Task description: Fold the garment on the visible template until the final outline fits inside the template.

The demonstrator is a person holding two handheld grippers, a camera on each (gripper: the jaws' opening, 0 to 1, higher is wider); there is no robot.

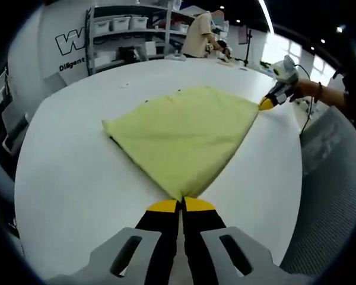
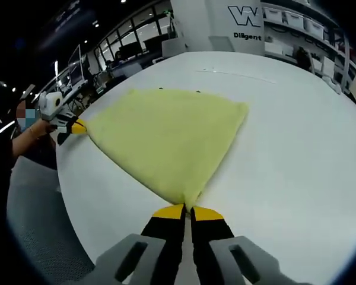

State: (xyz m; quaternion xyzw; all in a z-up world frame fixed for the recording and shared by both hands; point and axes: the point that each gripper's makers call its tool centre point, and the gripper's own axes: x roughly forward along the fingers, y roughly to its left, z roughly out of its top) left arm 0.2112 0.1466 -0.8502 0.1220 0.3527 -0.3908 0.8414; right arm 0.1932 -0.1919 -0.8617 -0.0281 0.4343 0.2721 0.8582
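Garment count: one pale yellow cloth garment (image 1: 184, 133), lying flat on the round white counter (image 1: 71, 178), folded into a rough triangle. No template outline can be made out under or around it.

Hand-held gripper count: two, both with black jaws and yellow tips on grey bodies.

Surroundings, left gripper view: metal shelving with white storage bins (image 1: 127, 27) stands behind the counter against a grey wall with white lettering (image 1: 71, 47). One person in a beige top (image 1: 199, 35) leans over the far edge of the counter, well apart from the garment. A grey mesh-textured surface (image 1: 332, 178) lies beside the counter's edge. Nothing lies on the counter between either hand-held gripper and the cloth.

Left hand-held gripper (image 1: 181, 205): jaws pressed together, pinching the near pointed corner of the garment. In the right gripper view it (image 2: 79, 127) sits at the cloth's far left corner, with a hand (image 2: 38, 127) behind it.

Right hand-held gripper (image 2: 188, 211): jaws closed on the near corner of the garment. In the left gripper view it (image 1: 266, 104) is clamped on the cloth's far right corner.

Both pinched corners are at counter level; the cloth spreads flat between them.
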